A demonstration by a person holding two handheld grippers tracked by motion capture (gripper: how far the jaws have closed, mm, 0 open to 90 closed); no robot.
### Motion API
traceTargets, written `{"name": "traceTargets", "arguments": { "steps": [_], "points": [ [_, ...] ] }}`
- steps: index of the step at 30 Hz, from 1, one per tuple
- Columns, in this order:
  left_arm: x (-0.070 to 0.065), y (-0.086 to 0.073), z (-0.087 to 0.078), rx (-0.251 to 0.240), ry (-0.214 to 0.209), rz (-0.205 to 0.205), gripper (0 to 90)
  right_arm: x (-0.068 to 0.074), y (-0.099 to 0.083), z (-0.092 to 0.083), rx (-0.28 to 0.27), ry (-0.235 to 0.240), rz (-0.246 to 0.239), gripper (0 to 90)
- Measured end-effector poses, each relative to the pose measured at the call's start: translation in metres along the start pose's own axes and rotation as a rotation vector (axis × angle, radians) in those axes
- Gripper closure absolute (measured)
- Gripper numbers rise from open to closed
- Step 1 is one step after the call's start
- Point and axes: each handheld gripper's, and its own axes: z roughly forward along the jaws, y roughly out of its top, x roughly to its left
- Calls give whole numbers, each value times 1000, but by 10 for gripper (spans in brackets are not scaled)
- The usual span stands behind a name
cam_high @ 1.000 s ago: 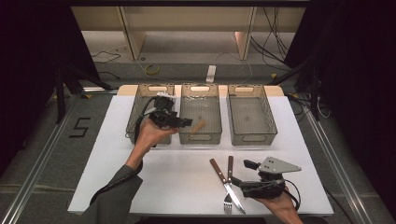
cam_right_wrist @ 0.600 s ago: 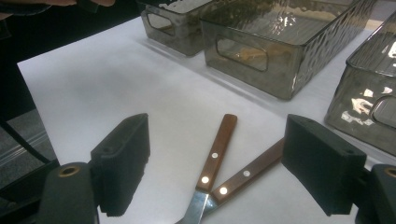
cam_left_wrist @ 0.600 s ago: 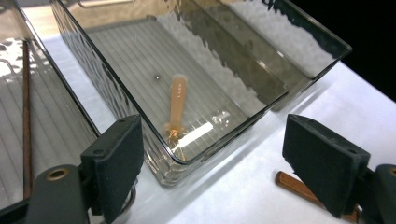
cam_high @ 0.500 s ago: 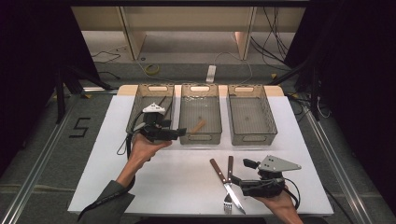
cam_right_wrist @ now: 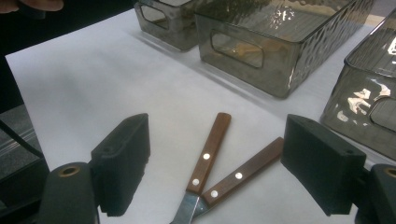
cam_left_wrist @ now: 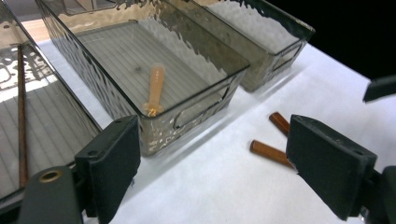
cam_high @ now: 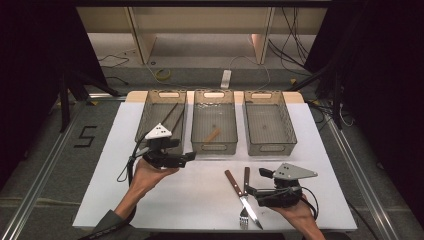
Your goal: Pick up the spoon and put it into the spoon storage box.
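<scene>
With both jaws apart, the right gripper (cam_high: 252, 192) sits beside the crossed knife (cam_high: 242, 198) and fork (cam_high: 245, 197) on the near bench (cam_high: 200, 200); closing risks clamping both handles

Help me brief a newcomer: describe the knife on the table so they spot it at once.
On the white table, look in front of the three grey bins, near the right hand-held gripper. Two wooden-handled utensils cross there; the knife is the left-leaning one with the plain pointed blade, whereas the fork ends in tines.
</scene>
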Motion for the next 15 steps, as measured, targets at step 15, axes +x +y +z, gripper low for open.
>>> {"name": "traceTargets", "arguments": {
  "steps": [15],
  "points": [
    [-1,-27,-20,-5,-7,-20,155,-8,8,27,76,32,-5,267]
  ]
}}
